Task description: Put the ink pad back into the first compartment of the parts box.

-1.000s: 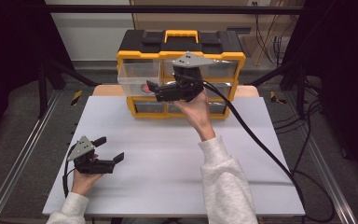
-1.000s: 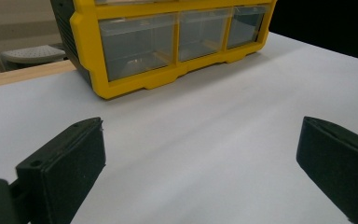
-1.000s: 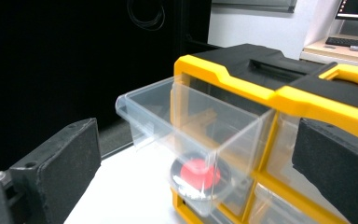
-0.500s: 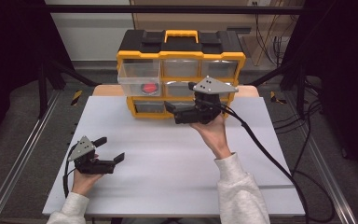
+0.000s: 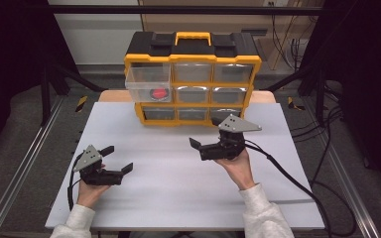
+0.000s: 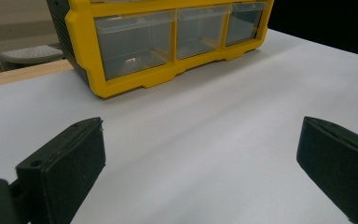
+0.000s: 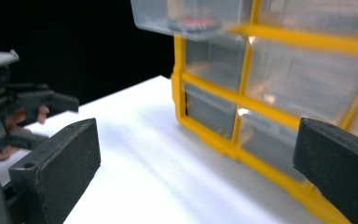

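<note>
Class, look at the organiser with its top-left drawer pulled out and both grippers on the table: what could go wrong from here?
1. The open drawer overhangs the organiser's front; a rising gripper might knock it out, spilling the red item.
2. The right gripper sits close to the bottom drawers, so a careless swing may bump them.
3. Its cable could snag at the table edge.

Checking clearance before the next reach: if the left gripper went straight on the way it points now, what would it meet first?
Probably the yellow drawer organizer: the left gripper, jaws open, looks across bare white table toward its bottom row of drawers; nothing else seems to lie between.
</note>
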`<state>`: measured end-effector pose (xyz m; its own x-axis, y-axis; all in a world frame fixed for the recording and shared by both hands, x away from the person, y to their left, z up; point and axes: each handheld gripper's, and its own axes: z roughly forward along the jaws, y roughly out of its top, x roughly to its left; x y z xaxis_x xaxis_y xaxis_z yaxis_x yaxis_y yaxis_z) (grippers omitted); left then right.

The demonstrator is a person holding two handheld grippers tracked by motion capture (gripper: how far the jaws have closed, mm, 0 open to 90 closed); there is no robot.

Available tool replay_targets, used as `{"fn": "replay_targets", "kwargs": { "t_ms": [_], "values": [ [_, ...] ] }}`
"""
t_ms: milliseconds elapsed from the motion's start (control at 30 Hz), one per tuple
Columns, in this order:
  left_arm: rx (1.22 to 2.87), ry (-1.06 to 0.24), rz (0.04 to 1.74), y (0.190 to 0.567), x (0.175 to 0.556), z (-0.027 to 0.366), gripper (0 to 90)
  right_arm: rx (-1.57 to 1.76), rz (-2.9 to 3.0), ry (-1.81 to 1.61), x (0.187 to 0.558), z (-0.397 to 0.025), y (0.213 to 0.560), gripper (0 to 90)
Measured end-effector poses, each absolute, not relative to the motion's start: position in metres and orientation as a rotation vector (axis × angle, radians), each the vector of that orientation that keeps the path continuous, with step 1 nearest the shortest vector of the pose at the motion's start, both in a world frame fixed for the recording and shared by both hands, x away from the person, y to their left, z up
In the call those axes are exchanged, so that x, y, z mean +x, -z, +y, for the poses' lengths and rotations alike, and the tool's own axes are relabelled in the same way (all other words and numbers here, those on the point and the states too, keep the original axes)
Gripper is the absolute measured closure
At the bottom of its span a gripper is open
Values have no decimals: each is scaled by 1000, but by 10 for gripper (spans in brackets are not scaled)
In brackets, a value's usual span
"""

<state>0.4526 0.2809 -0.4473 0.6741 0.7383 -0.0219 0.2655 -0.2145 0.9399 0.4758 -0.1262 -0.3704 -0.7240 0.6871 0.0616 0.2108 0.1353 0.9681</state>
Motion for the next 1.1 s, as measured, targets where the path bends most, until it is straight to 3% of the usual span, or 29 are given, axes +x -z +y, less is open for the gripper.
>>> {"fn": "replay_targets", "kwargs": {
  "t_ms": [567, 1100],
  "values": [
    [1787, -535, 801, 449, 453, 280, 10, 965, 2032, -1608, 453, -191, 440, 16],
    [1798, -537, 802, 451, 453, 279, 10, 961, 1985, -1663, 444, -228, 463, 18]
  ]
}}
